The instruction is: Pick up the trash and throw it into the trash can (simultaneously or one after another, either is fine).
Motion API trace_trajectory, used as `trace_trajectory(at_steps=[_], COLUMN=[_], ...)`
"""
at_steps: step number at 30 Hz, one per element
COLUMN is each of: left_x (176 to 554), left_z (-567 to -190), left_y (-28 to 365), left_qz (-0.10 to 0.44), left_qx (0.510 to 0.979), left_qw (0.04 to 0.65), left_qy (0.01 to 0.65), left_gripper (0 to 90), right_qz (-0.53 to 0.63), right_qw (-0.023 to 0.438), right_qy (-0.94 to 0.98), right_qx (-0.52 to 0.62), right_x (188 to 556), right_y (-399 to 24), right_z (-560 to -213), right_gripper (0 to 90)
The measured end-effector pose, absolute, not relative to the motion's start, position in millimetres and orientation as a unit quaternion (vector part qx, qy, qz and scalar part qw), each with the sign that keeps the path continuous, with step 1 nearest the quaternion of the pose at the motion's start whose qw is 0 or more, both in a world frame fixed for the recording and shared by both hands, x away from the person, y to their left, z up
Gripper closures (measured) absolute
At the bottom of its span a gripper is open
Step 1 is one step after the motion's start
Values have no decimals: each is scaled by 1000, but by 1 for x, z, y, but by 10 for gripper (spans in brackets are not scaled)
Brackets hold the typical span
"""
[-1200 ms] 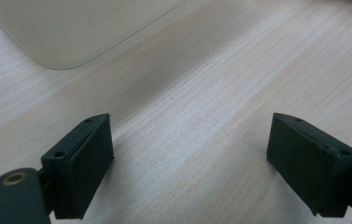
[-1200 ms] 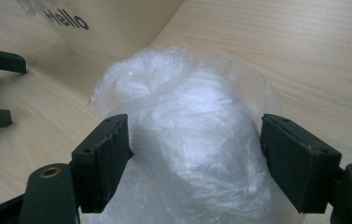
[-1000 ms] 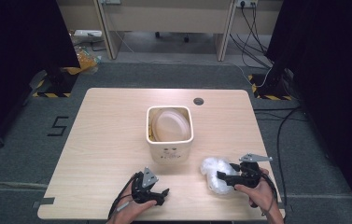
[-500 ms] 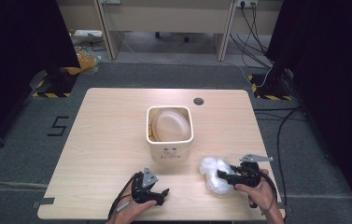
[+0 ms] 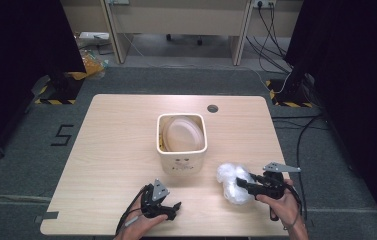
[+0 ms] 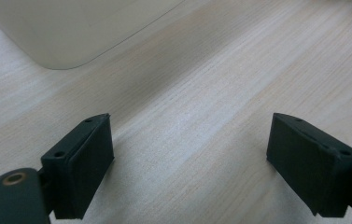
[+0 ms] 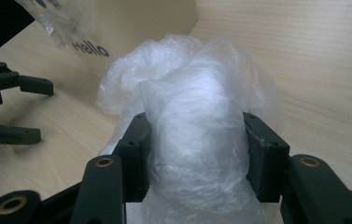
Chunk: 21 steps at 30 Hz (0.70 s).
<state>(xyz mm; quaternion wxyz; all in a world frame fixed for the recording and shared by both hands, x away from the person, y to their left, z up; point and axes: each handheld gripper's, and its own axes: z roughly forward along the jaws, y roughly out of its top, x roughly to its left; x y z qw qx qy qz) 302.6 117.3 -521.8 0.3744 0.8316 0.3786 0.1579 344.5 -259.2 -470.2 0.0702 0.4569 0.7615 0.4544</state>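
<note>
A crumpled clear plastic bag (image 5: 230, 181) lies on the wooden table (image 5: 111, 150), right of a cream square bin (image 5: 182, 159). My right gripper (image 5: 241, 184) points left into the bag. Its jaws have just been closing, and in the right gripper view both pads press the bag (image 7: 197, 107) between them, at my right gripper (image 7: 197, 142). My left gripper (image 5: 172, 210) rests near the front edge below the bin. Its jaws stand wide open over bare wood (image 6: 192, 158), with the bin's corner (image 6: 71, 32) ahead.
Inside the bin lies a pale, rounded liner or lid (image 5: 181, 134). A round cable hole (image 5: 212, 108) sits at the table's back. The left gripper (image 7: 12, 109) shows at the left of the right gripper view, beside the bin's "Hello" side (image 7: 131, 28).
The right gripper's jaws have drawn in around the bag, which looks a little more bunched. The left gripper has not moved.
</note>
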Motion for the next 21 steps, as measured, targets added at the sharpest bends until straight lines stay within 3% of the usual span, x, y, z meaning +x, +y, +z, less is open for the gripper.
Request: trace_trajectory(at_steps=[21], left_x=[303], left_z=[-522], left_y=[117], left_qz=[158], left_qx=[832], left_qw=[374], left_qy=[378], left_gripper=[137], right_qz=[481], right_qw=[101], right_qy=[745], right_qx=[452], right_x=[346], right_y=[-271], right_z=[-440], right_gripper=[515])
